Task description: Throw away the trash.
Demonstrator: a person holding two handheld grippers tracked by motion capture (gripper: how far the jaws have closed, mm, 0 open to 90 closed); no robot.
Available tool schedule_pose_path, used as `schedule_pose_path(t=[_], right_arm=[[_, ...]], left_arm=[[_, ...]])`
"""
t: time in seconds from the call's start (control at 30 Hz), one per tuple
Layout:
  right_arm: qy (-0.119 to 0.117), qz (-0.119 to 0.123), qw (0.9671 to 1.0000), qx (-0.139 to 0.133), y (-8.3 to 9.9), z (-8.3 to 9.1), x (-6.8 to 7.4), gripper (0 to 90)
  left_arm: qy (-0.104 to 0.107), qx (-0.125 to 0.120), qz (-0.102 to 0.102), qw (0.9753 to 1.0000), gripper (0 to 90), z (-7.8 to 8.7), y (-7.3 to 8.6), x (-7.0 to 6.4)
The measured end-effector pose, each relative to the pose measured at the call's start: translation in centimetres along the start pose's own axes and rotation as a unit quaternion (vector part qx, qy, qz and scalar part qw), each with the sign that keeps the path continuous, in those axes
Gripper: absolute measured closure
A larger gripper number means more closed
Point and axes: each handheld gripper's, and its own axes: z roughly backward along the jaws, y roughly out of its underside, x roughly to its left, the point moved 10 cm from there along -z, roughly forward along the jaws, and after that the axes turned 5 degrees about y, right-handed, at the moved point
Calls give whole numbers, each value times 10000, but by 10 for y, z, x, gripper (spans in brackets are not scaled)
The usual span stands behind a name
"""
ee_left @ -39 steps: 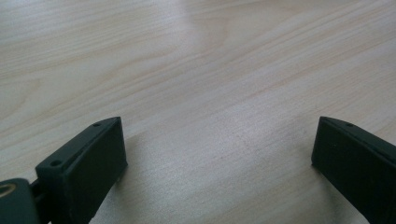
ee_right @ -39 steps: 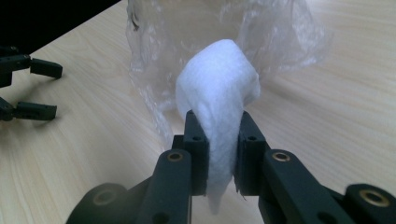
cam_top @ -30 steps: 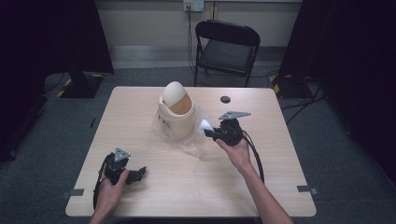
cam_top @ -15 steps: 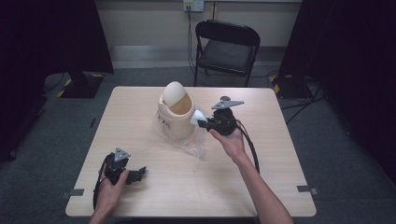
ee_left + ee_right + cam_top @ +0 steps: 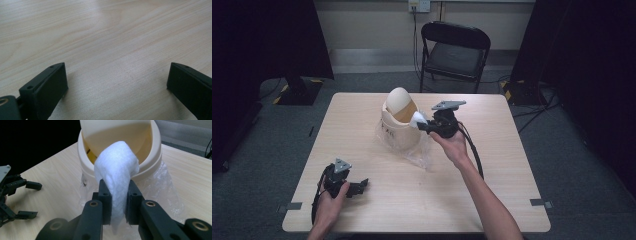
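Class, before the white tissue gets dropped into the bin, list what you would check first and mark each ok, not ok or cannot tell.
1. Right gripper clamps the white tissue: ok.
2. Bin upright, swing lid tilted open: ok.
3. Tissue tip past the bin's rim: cannot tell.
4. Left gripper open, resting on the table away from the bin: ok.
5. Clear plastic bag under the bin lies flat, not blocking the opening: ok.
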Motion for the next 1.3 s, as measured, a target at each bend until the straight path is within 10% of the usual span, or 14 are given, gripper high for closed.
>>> schedule_pose_path(t=[1.3], right_arm=[[39,127,9988,469,-27,-62,0,786]], left_arm=[[24,16,-34,10000,24,0,0,0]])
